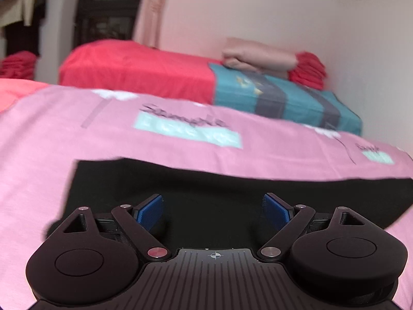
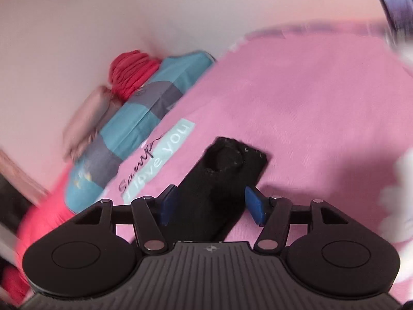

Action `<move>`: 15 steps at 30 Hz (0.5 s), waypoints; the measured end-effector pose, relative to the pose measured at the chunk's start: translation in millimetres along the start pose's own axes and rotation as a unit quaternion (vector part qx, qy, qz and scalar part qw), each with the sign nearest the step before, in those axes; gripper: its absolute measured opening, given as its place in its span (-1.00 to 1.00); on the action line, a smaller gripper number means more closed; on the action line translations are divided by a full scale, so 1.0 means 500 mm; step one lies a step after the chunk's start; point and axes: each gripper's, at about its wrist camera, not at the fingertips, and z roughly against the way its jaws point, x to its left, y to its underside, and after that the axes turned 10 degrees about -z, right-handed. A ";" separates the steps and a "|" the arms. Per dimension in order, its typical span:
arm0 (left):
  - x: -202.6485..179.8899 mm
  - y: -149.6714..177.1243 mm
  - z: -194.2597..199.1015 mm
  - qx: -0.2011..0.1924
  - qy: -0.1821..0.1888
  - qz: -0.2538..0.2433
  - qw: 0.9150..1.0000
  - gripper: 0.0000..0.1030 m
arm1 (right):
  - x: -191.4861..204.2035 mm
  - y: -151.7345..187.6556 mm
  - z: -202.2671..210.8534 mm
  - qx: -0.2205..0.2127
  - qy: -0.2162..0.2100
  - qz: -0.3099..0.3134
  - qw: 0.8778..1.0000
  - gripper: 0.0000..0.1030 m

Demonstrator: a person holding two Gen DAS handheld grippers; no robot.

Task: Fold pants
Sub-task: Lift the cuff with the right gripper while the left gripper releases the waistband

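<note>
The black pants (image 1: 206, 180) lie flat on a pink printed sheet (image 1: 180, 149) that covers the bed. My left gripper (image 1: 214, 206) hovers just over the near part of the pants, its blue pads wide apart and empty. In the right wrist view a narrow folded end of the pants (image 2: 232, 160) runs away from me on the pink sheet (image 2: 309, 103). My right gripper (image 2: 211, 204) is open and straddles that strip. Its left pad sits at the cloth's edge and its right pad stands clear of it. The picture is blurred there.
Beyond the pink sheet lies a teal and grey striped cover (image 1: 284, 98) on a red sheet (image 1: 134, 64). A folded beige cloth (image 1: 258, 56) and a red bundle (image 1: 308, 69) rest against the wall. A dark cabinet (image 1: 111, 7) and hanging clothes (image 1: 20, 7) stand at the far left.
</note>
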 end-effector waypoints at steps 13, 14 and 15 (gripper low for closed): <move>0.212 0.061 0.053 0.027 -0.181 0.135 0.974 1.00 | 0.509 0.553 0.120 0.228 -0.325 0.478 0.784 0.30; 0.229 0.069 0.058 0.024 -0.182 0.148 0.972 1.00 | 0.546 0.598 0.123 0.228 -0.339 0.503 0.762 0.30; 0.244 0.075 0.062 0.021 -0.182 0.162 0.970 1.00 | 0.583 0.639 0.127 0.227 -0.350 0.525 0.742 0.30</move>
